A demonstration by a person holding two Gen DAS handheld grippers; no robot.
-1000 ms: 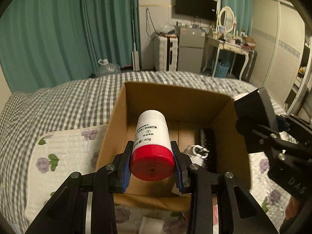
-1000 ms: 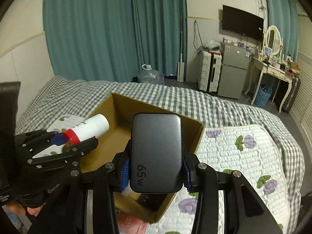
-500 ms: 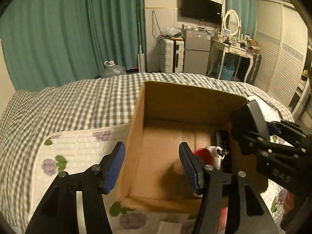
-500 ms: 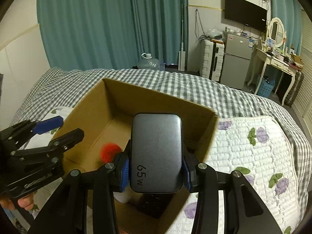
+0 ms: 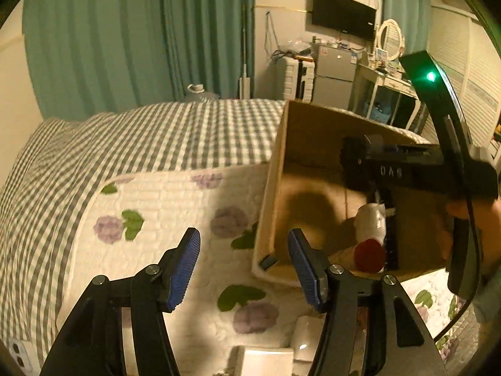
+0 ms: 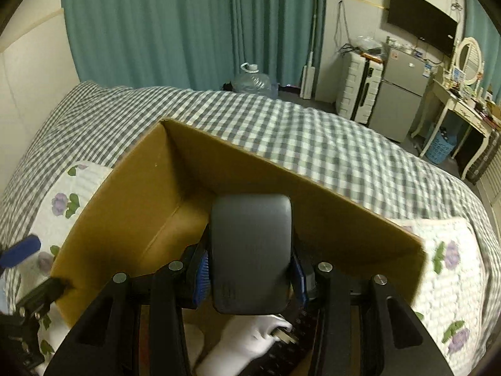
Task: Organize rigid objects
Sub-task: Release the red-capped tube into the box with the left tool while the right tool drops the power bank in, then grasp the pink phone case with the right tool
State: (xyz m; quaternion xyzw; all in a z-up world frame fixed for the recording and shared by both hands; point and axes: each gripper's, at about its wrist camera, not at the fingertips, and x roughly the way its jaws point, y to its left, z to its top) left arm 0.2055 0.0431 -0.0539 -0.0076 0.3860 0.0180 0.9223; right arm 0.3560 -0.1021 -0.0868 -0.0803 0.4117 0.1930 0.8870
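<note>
An open cardboard box (image 5: 275,169) sits on the bed. In it lie a white bottle with a red cap (image 5: 369,253), a white object (image 5: 371,222) and a black remote (image 5: 391,244). My left gripper (image 5: 244,269) is open and empty, over the floral quilt left of the box. My right gripper (image 6: 250,269) is shut on a grey power bank (image 6: 250,250) and holds it low inside the box (image 6: 131,194), above the white object (image 6: 247,335) and the remote (image 6: 281,354). The right gripper also shows in the left wrist view (image 5: 391,169), reaching into the box.
The bed has a grey checked cover (image 5: 156,138) and a white floral quilt (image 5: 156,206). White items (image 5: 281,351) lie on the quilt near my left gripper. Curtains (image 6: 188,25), a suitcase (image 6: 360,84), a fridge (image 6: 400,94) and a dressing table (image 6: 460,103) stand behind the bed.
My left gripper opened and dropped the red-capped bottle into the box, then drew back to the left. My right gripper lowered the power bank into the box.
</note>
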